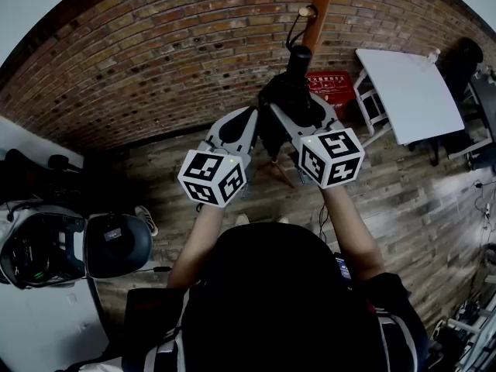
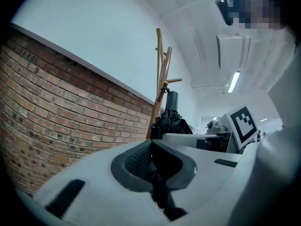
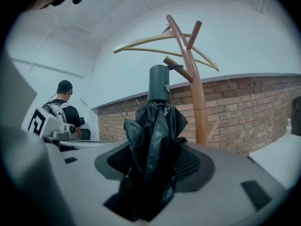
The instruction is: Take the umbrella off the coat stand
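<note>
Red brick wall (image 1: 155, 68) and plank floor lie behind a slim wooden coat stand (image 3: 197, 102). The right gripper (image 3: 153, 149) is clamped on the folded black fabric umbrella (image 3: 155, 126). The bunched canopy fills the gap between its meshed pads (image 3: 188, 166), and the grey cylindrical handle rises above them, just beside the stand's pole. A thin cord loops from the handle up to a peg. The left gripper (image 2: 150, 147) sits beside it, jaws together on nothing.
</note>
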`<state>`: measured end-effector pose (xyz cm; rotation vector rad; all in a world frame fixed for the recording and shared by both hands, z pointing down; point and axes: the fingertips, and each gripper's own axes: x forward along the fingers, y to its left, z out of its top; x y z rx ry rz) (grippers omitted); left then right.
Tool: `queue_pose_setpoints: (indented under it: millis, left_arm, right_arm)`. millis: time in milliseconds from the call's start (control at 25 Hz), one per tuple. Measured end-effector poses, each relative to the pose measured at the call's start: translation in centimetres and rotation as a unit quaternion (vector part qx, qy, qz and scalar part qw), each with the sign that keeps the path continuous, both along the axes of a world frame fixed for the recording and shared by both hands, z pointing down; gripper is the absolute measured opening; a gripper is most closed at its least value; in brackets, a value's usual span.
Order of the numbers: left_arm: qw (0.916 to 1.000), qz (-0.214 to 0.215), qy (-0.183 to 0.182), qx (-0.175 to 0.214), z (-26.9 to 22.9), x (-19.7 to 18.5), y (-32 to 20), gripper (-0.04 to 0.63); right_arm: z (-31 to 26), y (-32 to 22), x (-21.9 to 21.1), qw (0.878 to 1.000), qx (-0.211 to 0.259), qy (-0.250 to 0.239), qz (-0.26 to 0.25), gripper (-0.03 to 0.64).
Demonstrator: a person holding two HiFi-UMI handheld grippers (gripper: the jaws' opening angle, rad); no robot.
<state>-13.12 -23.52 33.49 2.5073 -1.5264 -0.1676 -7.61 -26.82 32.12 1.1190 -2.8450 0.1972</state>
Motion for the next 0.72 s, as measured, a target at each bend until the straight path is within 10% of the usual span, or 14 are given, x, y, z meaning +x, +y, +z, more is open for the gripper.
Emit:
queue_pose_setpoints:
  millis: [720]
  left_arm:
    - [0.9996,0.011,0.003,0.027,-2.0,-1.3,1.6,0.018]
  right_arm:
    - [-2.2,2.2,-1.7,1.000,0.019,-0.017,-0.014,0.264]
